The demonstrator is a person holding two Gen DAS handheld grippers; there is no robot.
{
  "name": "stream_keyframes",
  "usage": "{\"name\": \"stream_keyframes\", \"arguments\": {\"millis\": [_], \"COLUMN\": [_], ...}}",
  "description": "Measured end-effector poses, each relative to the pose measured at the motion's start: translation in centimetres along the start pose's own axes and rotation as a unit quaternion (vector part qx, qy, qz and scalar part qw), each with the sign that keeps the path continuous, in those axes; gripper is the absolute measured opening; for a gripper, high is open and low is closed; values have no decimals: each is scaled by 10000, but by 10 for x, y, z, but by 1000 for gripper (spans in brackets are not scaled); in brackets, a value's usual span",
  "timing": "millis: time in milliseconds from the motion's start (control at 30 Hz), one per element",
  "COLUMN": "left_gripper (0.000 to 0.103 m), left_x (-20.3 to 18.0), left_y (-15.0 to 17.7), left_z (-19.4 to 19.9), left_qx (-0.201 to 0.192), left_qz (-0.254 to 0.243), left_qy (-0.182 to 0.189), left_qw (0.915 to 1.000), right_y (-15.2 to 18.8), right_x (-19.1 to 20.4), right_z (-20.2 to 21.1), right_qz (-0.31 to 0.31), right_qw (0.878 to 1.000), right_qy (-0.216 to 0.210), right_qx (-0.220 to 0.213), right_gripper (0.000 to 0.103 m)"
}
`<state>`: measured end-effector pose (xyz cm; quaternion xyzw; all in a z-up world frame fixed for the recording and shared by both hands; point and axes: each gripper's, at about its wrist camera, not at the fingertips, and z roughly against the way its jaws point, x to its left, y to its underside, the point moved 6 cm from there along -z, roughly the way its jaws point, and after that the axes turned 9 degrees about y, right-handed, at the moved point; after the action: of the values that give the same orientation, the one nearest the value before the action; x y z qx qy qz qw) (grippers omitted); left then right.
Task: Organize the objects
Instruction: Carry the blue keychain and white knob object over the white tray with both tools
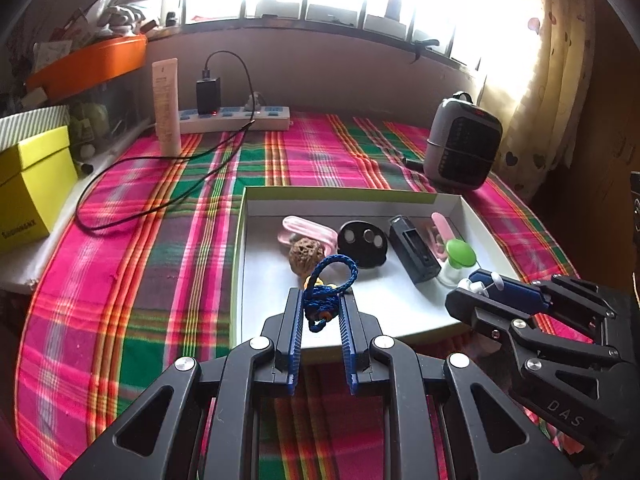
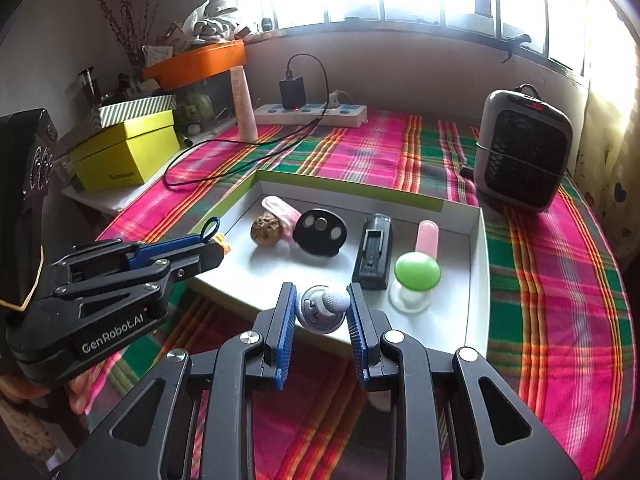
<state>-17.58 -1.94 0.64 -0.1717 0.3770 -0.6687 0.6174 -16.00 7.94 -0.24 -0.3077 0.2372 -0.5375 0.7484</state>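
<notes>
Left tool pinches a blue cord, its loop standing up past the fingertips, at lower centre of the left view over the near edge of the tray. Right tool pinches a small white-and-grey gadget, lower centre of the right view, also over the tray's near edge. In the tray, left to right: nut against a pink clip, black disc, black charger, green-capped piece, pink tube. Tray sits on a plaid-covered bench. Heater at upper right.
</notes>
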Motion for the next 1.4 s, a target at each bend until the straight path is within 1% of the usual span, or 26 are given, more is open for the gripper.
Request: {"name": "stream_keyframes", "arguments": {"millis": [367, 667, 900, 1400], "left_gripper": [16, 16, 16, 17], "left_x": [10, 16, 20, 20], "left_y": [-10, -11, -8, -9], "left_z": [-23, -37, -45, -46], "left_qx": [100, 207, 305, 289], "left_qz": [6, 6, 50, 26], "left_qy": [-51, -123, -164, -177], "left_qw": [9999, 9997, 9994, 9994], "right_y": [-9, -9, -6, -5], "right_x": [1, 5, 5, 5], "right_z": [-27, -43, -50, -52], "right_qz": [96, 194, 222, 172], "right_qw": [9998, 9994, 9992, 9991], "right_qy": [29, -46, -8, -24], "right_qx": [179, 284, 340, 378], "right_gripper": [26, 26, 26, 26]}}
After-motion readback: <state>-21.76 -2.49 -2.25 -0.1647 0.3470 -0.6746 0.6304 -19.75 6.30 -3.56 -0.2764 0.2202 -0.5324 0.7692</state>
